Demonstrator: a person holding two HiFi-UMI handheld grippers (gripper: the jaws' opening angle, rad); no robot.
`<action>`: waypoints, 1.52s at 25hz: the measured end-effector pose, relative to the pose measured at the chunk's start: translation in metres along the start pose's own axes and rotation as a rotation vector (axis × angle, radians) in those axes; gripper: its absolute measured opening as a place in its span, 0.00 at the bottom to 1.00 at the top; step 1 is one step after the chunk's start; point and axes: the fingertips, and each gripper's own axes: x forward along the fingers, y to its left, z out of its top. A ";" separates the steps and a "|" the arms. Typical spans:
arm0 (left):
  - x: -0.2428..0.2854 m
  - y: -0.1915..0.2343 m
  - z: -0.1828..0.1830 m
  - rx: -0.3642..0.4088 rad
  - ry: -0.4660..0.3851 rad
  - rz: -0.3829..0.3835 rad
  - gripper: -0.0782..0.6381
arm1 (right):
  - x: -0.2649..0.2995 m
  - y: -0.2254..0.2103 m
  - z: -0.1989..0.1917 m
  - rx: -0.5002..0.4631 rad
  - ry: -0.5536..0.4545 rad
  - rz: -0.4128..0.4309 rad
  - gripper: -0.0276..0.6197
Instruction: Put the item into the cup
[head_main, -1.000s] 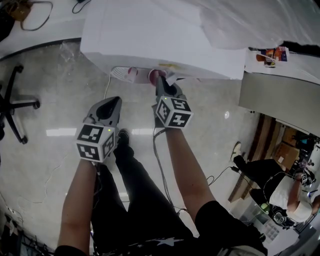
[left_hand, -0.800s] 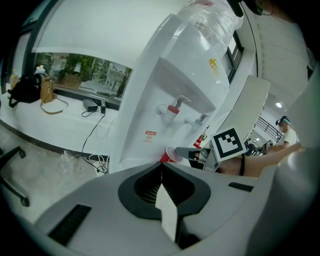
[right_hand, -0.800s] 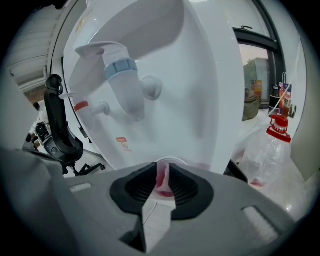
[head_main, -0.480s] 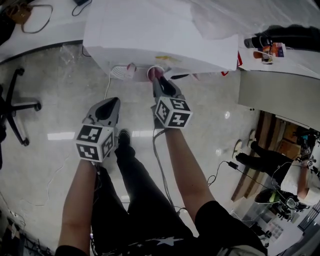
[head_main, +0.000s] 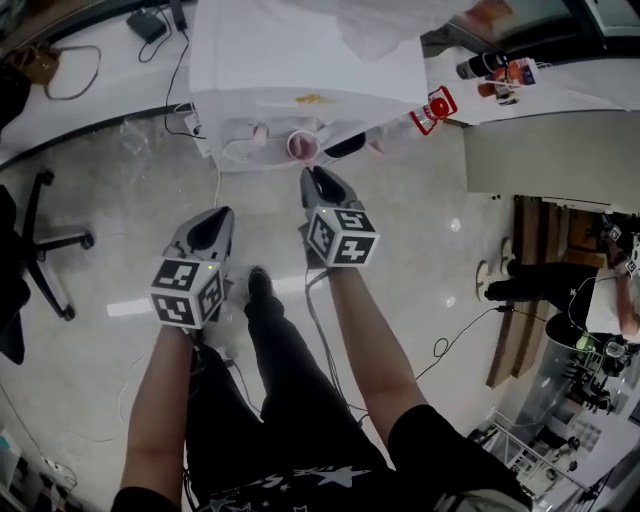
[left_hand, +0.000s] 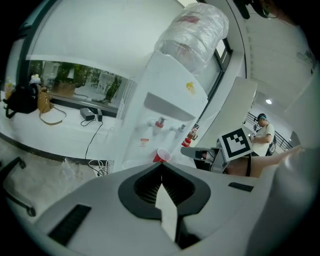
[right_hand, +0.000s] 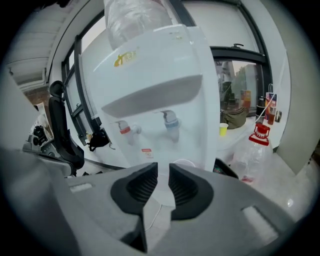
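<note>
A red cup (head_main: 303, 146) stands upright under the taps of a white water dispenser (head_main: 300, 60). In the left gripper view the cup (left_hand: 161, 156) sits just past the jaw tips. I cannot see what is inside it. My right gripper (head_main: 312, 174) points at the cup from a short way off. Its jaws stand a narrow gap apart with nothing between them (right_hand: 163, 169), and the cup's pale rim (right_hand: 184, 163) shows just beyond. My left gripper (head_main: 222, 214) hangs lower left over the floor, jaws closed tip to tip (left_hand: 161, 166) and empty.
The dispenser has a red tap (right_hand: 128, 130), a blue tap (right_hand: 170, 120) and a water bottle (right_hand: 135, 20) on top. A red-capped plastic bottle (right_hand: 257, 145) stands to its right. An office chair (head_main: 40, 250) is at the left, and cables (head_main: 320, 330) run over the floor.
My right gripper has drawn back from the cup, where its tips were a second ago. The head view has pulled away and more of the dispenser's front shows.
</note>
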 end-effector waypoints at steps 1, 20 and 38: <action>-0.008 -0.003 0.001 0.012 0.000 -0.010 0.12 | -0.008 0.005 0.002 0.006 -0.008 -0.006 0.14; -0.181 -0.050 0.039 0.204 -0.030 -0.210 0.12 | -0.178 0.126 0.015 0.115 -0.150 -0.179 0.05; -0.260 -0.101 0.012 0.263 0.018 -0.356 0.12 | -0.337 0.201 -0.025 0.203 -0.179 -0.278 0.04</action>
